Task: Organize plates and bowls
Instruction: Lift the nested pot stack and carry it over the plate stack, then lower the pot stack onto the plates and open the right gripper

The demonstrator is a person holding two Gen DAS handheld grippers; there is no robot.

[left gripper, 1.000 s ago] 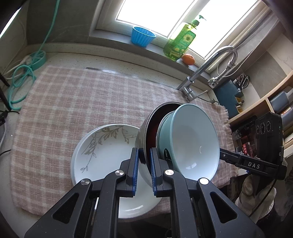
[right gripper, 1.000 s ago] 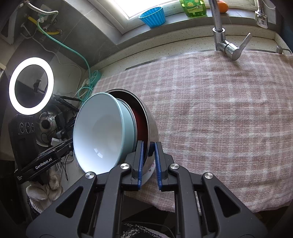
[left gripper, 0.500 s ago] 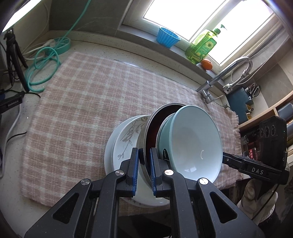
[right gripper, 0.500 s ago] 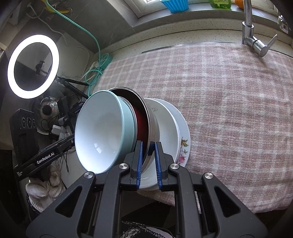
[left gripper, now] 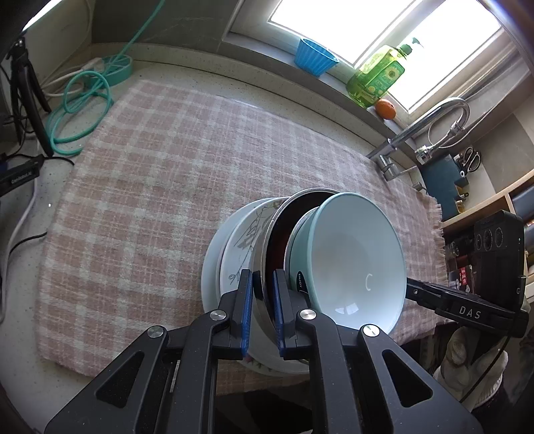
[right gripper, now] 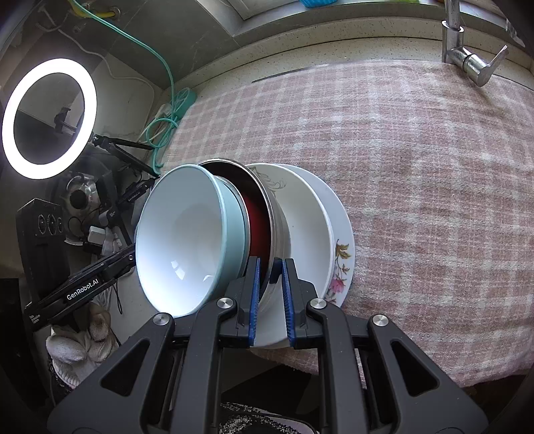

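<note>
The left wrist view looks steeply down along its black gripper, close above a pink checked cloth, facing the far bright window. The right wrist view does likewise from the opposite side. Both share the pale blue ceramic bowl.

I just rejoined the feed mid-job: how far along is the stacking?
Done: two plates lie stacked on the checked cloth, and a light blue bowl sits nested in a steel bowl. In hand: the left gripper and right gripper both clamp the steel bowl's rim over the plates. Left: set it down and release.
</note>
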